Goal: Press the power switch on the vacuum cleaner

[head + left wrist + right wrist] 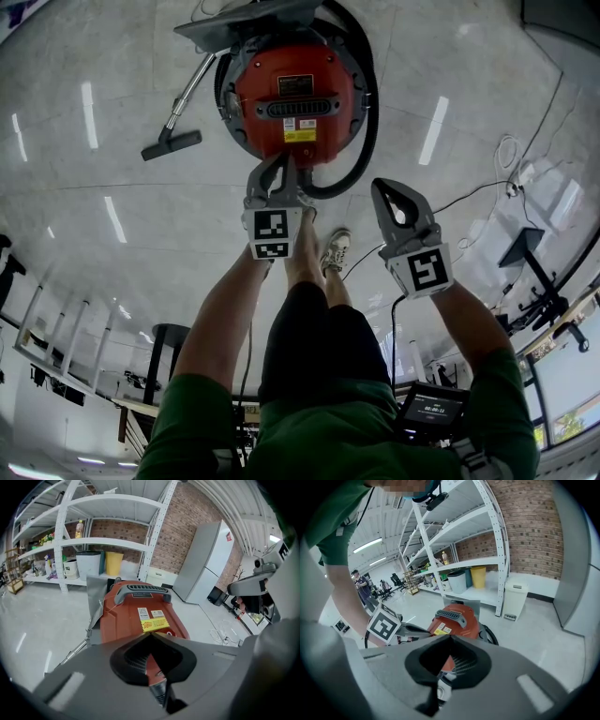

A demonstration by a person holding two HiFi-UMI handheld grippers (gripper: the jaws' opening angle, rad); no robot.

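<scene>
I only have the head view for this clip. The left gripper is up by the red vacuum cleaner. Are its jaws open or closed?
Observer: Closed. In the left gripper view, the left gripper has its jaw tips meeting with nothing held, and it points at the vacuum cleaner.
Operator: And the right one?
Observer: The right gripper is shut too, and empty.
Operator: What's beyond the vacuum?
Observer: White shelving standing against a brick wall.

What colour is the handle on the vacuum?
Grey handle, on the red vacuum; the left gripper view shows it best.
</scene>
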